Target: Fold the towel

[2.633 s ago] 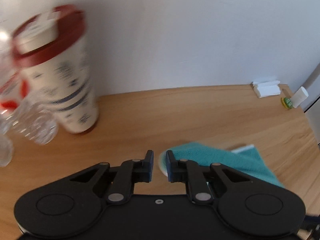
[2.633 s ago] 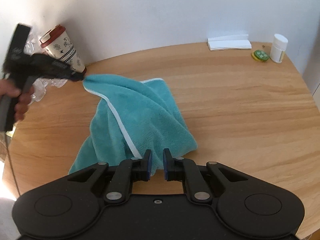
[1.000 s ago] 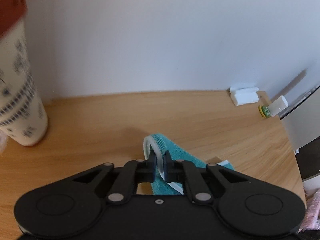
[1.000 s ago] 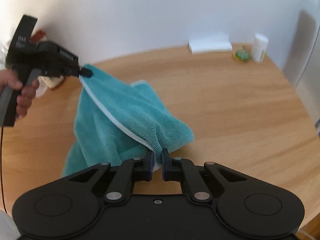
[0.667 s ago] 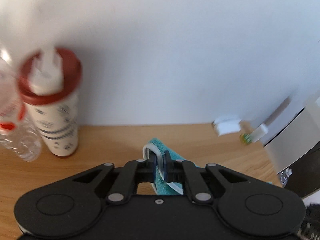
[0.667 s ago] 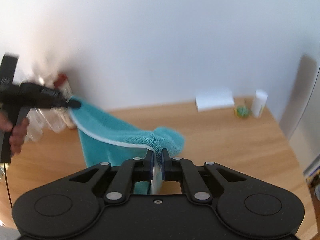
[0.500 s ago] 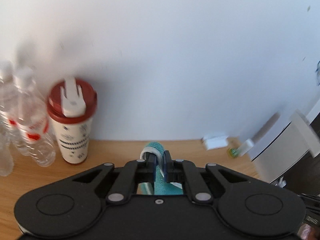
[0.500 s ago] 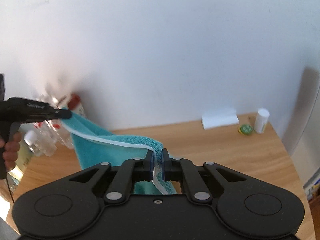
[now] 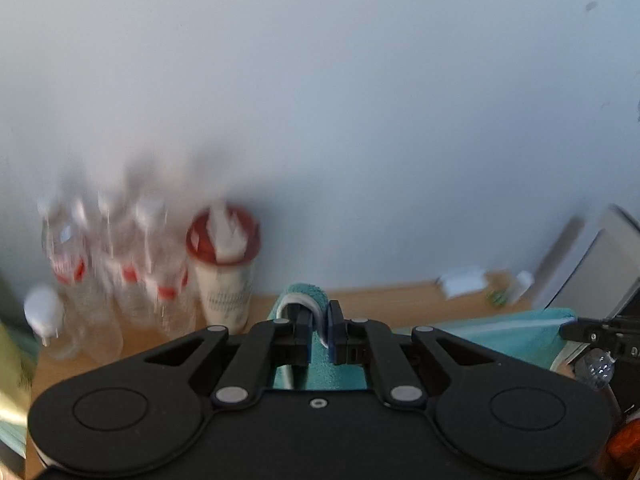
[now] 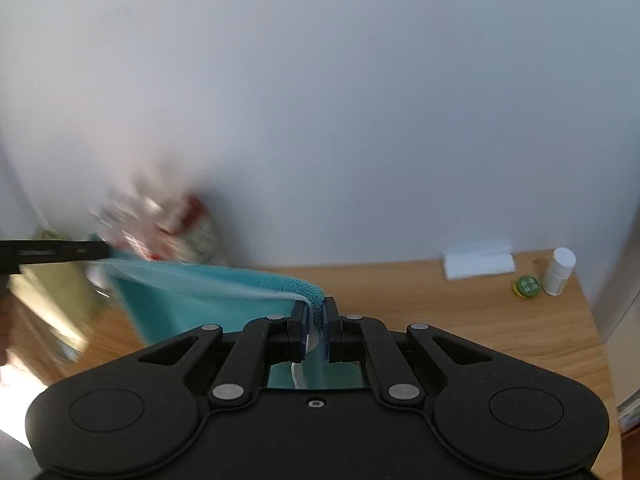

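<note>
The teal towel (image 10: pixel 208 292) with a white hem hangs in the air above the wooden table (image 10: pixel 460 320), stretched between both grippers. My right gripper (image 10: pixel 315 312) is shut on one corner of it. My left gripper (image 9: pixel 318 320) is shut on another corner of the towel (image 9: pixel 304 294). In the right wrist view the left gripper (image 10: pixel 100 251) shows at the far left, pinching the towel's top edge. In the left wrist view the right gripper (image 9: pixel 568 330) shows at the far right, with the towel's edge (image 9: pixel 504 330) running to it. The towel's lower part is hidden behind the gripper bodies.
A paper cup with a red lid (image 9: pixel 224 268) and several clear water bottles (image 9: pixel 100 280) stand at the table's back left, blurred. At the back right lie a white folded cloth (image 10: pixel 478 264), a green disc (image 10: pixel 527 286) and a small white bottle (image 10: pixel 560 266). A white wall is behind.
Both grippers have risen and drawn apart with the towel's corners, lifting it off the table and pulling its top edge taut. Earlier it lay crumpled on the table.
</note>
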Tool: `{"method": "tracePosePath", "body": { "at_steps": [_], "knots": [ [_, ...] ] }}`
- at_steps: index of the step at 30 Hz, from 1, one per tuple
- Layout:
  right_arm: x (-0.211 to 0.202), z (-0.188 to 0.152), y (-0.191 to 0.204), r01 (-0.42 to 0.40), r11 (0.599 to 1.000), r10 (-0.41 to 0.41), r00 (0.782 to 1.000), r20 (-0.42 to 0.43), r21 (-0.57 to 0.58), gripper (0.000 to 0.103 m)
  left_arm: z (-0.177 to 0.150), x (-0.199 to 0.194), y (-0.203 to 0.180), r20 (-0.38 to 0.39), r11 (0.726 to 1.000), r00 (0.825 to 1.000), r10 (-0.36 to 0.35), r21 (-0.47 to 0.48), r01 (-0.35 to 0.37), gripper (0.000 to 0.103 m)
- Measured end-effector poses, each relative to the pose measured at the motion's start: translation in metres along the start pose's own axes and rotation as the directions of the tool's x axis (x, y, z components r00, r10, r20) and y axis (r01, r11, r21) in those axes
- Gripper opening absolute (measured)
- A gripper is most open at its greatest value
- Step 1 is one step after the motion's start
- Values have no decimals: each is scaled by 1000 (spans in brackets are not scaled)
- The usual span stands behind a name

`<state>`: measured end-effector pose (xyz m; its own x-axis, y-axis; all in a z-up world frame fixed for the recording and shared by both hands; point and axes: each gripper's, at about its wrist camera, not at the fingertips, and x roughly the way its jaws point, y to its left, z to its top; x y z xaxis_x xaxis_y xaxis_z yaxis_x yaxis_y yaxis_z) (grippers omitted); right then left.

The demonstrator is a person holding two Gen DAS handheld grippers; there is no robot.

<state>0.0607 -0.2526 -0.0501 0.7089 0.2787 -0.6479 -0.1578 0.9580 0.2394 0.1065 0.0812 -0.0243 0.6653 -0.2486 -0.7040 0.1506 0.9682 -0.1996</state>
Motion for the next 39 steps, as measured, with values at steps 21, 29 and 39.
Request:
{"method": "tracePosePath", "body": {
  "at_steps": [21,29,39],
  "knots": [
    [94,-52,-54,201,976,-175,951,-255,79,47,-51,101,76,-125,973,971,206,-81,-217,84],
    [120,-74,-49,196,920,-83,944,-321,340,46,-80,125,95,-191,964,956,222,-104,-245,84],
    [136,-84,-36,183,919,-56,937,-344,349,10,-92,148,97,-233,971,962,143,-154,-182,79]
  ]
}}
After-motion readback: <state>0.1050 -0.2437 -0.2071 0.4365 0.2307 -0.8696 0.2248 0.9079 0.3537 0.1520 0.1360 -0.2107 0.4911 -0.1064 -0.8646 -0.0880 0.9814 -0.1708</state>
